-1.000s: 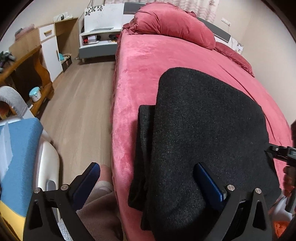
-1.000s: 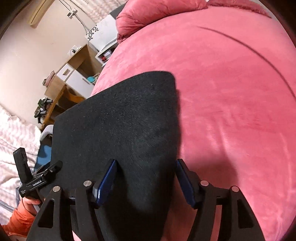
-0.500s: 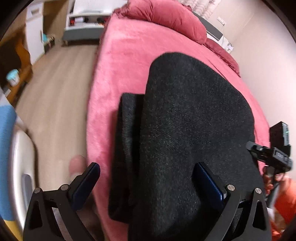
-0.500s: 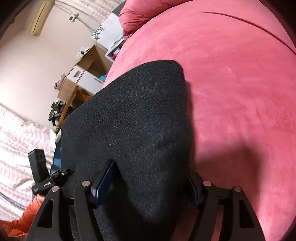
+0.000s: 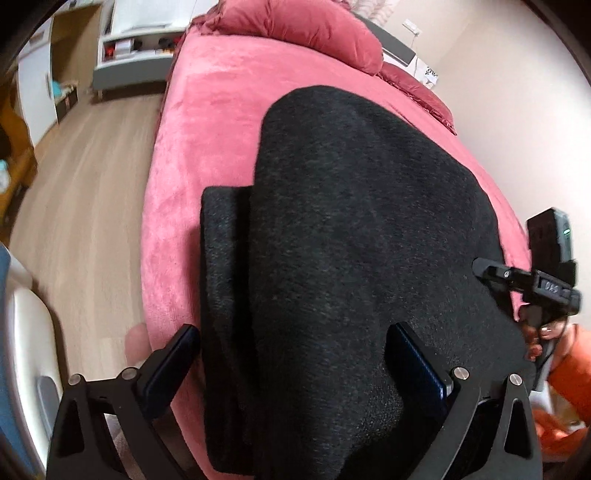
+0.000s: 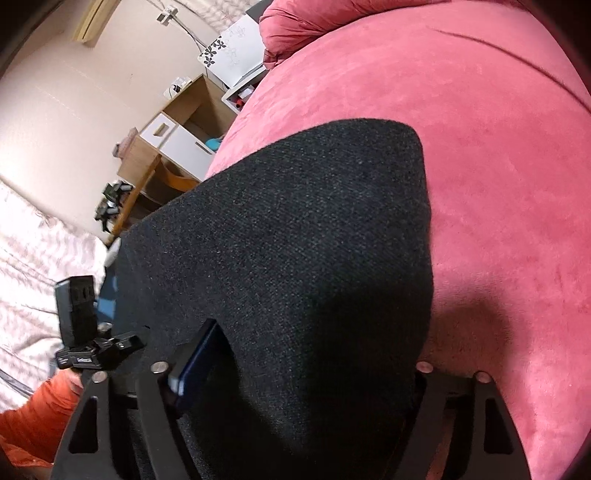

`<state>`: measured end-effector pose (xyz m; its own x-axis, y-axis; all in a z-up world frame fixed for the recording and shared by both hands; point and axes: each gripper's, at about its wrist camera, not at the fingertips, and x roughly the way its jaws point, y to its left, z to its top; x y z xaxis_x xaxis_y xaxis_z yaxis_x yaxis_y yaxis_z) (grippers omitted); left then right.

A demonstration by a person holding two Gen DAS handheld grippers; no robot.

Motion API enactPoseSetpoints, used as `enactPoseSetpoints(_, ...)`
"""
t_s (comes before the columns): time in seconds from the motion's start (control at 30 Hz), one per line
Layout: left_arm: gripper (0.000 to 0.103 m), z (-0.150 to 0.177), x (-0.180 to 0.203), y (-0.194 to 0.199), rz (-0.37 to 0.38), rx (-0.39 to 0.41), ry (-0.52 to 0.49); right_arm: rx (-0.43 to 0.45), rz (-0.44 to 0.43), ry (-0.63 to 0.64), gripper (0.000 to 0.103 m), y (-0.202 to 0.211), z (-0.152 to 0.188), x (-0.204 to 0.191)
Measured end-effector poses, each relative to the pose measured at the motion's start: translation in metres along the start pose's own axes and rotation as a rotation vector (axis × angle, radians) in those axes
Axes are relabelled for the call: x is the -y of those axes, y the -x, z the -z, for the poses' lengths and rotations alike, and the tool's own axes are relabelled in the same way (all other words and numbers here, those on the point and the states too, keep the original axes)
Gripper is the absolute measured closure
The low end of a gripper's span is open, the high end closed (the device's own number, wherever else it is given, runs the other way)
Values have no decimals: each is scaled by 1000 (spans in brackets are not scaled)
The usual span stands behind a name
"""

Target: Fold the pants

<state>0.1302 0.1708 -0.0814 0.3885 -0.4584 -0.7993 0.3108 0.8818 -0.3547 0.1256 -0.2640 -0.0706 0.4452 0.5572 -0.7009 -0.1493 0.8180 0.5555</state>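
We've got the black pants [image 5: 354, 266] lying folded on the pink bed [image 5: 207, 122], near edge hanging twd us over the bed's front, long axis running away from us twd the pillow [image 5: 314, 29]. A narrower under-layer sticks out on the left side of the stack.

Left gripper [image 5: 295, 373]: jaws spread wide, straddling the near left part of the pants; left pad sits just off the cloth's left edge, right pad rests on top of the fabric. Not pinching anything.

Right gripper [image 6: 306, 373]: its jaws have just been closing a bit w/ the near right part of the pants between them. Left pad shows alongside the cloth, right pad is hidden under the fabric, so we can't tell if they actually press on it yet.

Both grippers sit at the near end, side by side, so neither is clearly nearer. We judge the next fold goes near-to-far along the long axis, so both need a bite on the near hem
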Motion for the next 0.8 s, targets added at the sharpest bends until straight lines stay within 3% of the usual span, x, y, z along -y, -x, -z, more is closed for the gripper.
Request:
enactPoseSetpoints(0.1,11,5,8,9,-22,30,-22,55,45,68,55,17,6,-24)
enactPoseSetpoints(0.2,26,8,22,19,-60,62,-83,94,35,82,68,32,9,-36)
enactPoseSetpoints(0.47,55,15,47,53,-94,146,-81,185,-92,62,74,72,15,-56)
enactPoseSetpoints(0.57,61,18,58,66,-68,168,-91,212,-132,64,75,91,21,-59)
enactPoseSetpoints(0.6,69,19,64,70,-23,167,-89,219,-138,71,75,97,23,-60)
enactPoseSetpoints(0.67,70,22,76,72,32,156,-90,238,-136,93,75,115,28,-61)
enactPoseSetpoints(0.8,66,25,104,57,-6,152,-147,260,-131,51,75,139,31,-44)
